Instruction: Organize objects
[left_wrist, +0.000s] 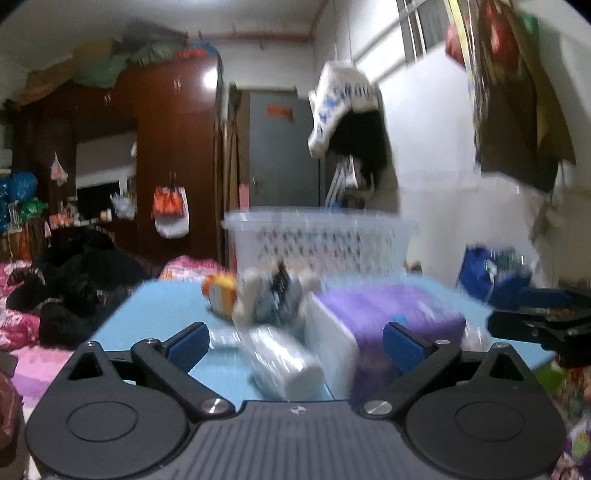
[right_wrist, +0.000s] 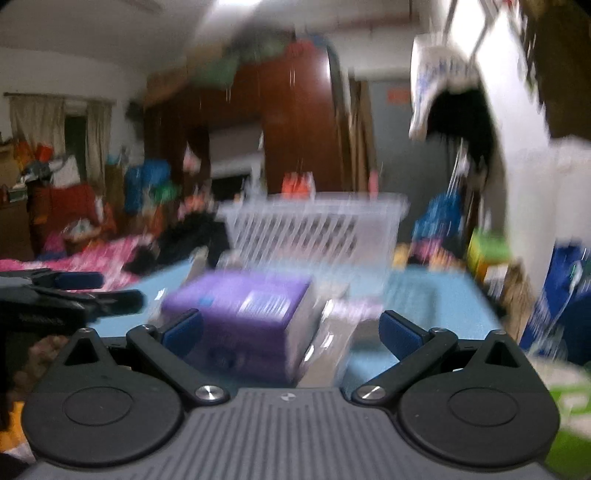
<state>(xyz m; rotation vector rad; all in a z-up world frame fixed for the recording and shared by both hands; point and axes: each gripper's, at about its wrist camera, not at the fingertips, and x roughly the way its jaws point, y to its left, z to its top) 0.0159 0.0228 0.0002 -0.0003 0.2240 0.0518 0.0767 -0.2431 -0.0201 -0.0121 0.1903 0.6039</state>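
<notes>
Blue table (left_wrist: 155, 306), white basket (left_wrist: 321, 240), purple box (left_wrist: 391, 314), clear roll (left_wrist: 284, 365), plush toy (left_wrist: 273, 295)

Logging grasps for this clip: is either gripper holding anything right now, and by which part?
Nothing is held. The left gripper and right gripper are both open, with the purple rectangular box lying on the blue table ahead.
</notes>
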